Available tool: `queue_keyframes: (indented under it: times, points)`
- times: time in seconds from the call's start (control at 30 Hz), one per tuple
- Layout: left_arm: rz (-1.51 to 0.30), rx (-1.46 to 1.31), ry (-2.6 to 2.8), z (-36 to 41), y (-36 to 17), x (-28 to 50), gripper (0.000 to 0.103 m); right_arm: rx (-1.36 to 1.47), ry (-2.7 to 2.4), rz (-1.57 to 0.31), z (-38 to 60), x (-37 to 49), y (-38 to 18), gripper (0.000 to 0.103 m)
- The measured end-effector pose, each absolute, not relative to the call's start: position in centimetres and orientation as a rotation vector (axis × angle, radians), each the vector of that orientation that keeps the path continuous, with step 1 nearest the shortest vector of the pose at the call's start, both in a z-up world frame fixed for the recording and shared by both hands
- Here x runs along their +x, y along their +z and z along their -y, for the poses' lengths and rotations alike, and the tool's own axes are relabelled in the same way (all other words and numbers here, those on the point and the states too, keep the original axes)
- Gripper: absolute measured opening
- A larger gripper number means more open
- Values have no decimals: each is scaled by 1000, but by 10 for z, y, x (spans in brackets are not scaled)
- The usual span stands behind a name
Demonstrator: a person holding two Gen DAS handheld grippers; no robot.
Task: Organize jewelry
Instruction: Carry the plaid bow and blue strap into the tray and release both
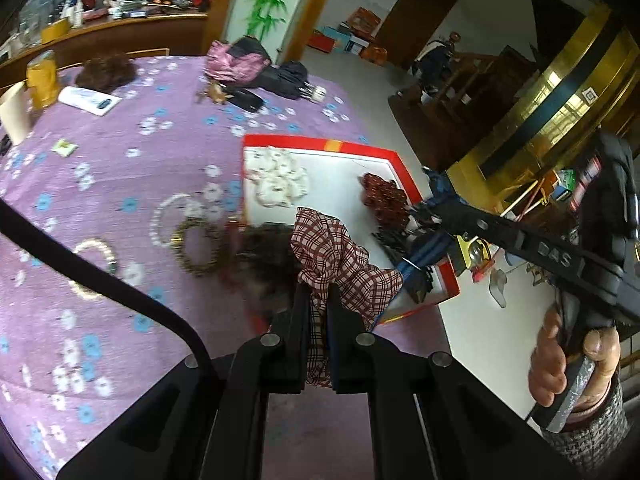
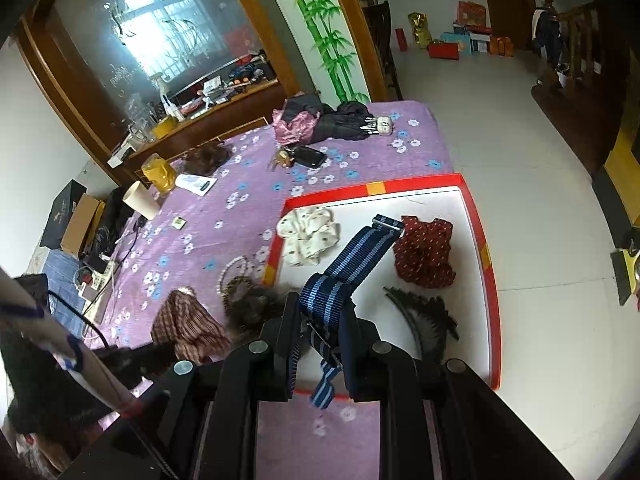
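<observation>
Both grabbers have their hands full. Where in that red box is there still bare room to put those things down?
The red box has bare white floor between the white scrunchie and the dark red scrunchie, and along its far wall. The near right corner is crowded by the black comb. Left of the box, bracelets and a furry scrunchie crowd the cloth.
</observation>
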State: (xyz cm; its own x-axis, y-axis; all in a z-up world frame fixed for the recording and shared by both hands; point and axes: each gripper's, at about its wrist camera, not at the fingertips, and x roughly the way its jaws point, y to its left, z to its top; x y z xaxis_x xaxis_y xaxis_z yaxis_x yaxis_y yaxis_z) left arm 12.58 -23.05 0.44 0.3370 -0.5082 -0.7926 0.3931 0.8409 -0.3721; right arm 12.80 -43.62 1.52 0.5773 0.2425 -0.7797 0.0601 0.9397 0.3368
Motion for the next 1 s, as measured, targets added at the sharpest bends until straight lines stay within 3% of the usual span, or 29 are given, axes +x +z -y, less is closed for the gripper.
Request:
queue_keyframes:
  times: [0.57,1.0]
  points:
    - [-1231,-108,-565,294,-70,156,7,349,109,-1100,470,230,-53,19]
    - [-1209,-55,-529,300,-74,156,9,293,79,-1162,462,263,-80,18]
